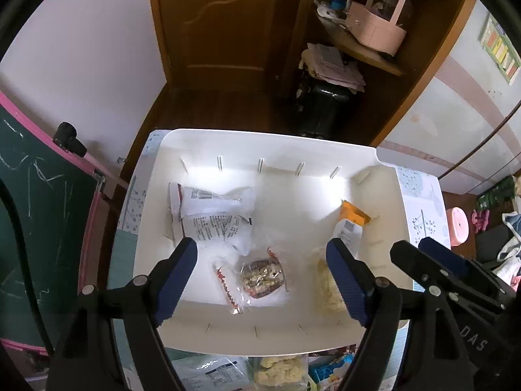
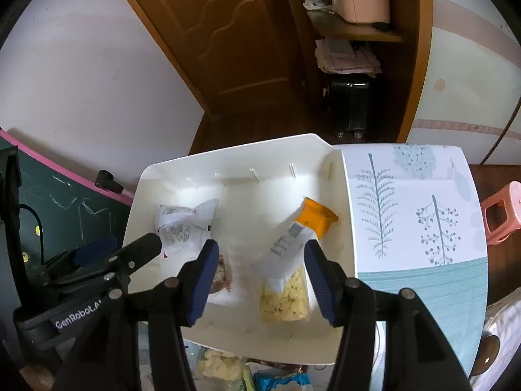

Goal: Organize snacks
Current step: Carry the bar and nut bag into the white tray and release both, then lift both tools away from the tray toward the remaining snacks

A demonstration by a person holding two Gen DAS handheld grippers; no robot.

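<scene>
A white bin (image 1: 384, 208) (image 2: 342, 260) holds several snacks. Two white packets (image 1: 211, 215) (image 2: 182, 224) lie at its left. A clear packet with a brown nut cake (image 1: 263, 277) lies in the middle. A yellow cracker packet with an orange top (image 1: 329, 280) (image 2: 286, 277) lies at the right. My left gripper (image 1: 263, 277) is open above the brown packet. My right gripper (image 2: 260, 280) is open above the bin, with the yellow packet between its fingers. Each gripper shows in the other's view, the right (image 1: 433, 260), the left (image 2: 107, 254).
More snack packets (image 1: 280, 371) (image 2: 280, 381) lie on the table before the bin. The tree-patterned tablecloth (image 2: 416, 228) spreads to the right. A green chalkboard (image 1: 42, 215) stands at the left. A pink stool (image 2: 501, 215) stands at the right.
</scene>
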